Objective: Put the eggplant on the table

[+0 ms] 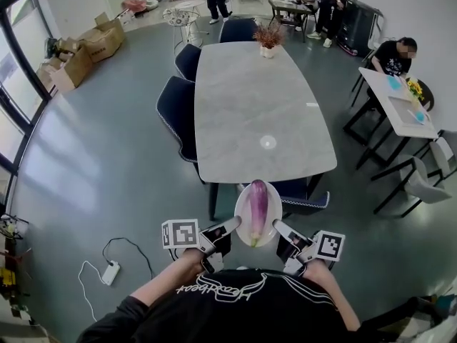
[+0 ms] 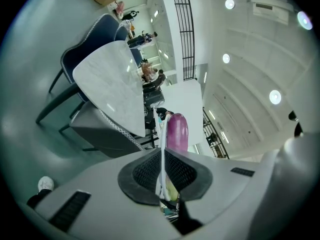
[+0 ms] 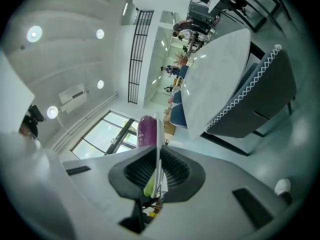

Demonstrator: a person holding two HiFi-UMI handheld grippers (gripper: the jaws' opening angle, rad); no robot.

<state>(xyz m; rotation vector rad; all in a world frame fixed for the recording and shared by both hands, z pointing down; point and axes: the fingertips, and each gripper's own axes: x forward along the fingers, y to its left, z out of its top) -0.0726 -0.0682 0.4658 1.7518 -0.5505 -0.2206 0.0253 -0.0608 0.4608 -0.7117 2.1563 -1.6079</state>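
A purple eggplant (image 1: 258, 207) with a green stem lies on a white plate (image 1: 242, 204) held in the air just short of the near end of the long grey marble table (image 1: 257, 109). My left gripper (image 1: 238, 224) is shut on the plate's left rim and my right gripper (image 1: 275, 224) is shut on its right rim. In the left gripper view the plate's rim (image 2: 162, 149) runs edge-on between the dark pads, with the eggplant (image 2: 176, 132) beyond. The right gripper view shows the same rim (image 3: 158, 144) and the eggplant (image 3: 147, 131).
Dark blue chairs stand along the table's left side (image 1: 178, 116) and at its near end (image 1: 296, 191). A small potted plant (image 1: 268, 38) sits at the far end. A power strip with cable (image 1: 109, 271) lies on the floor at left. People sit at tables (image 1: 396, 95) at right.
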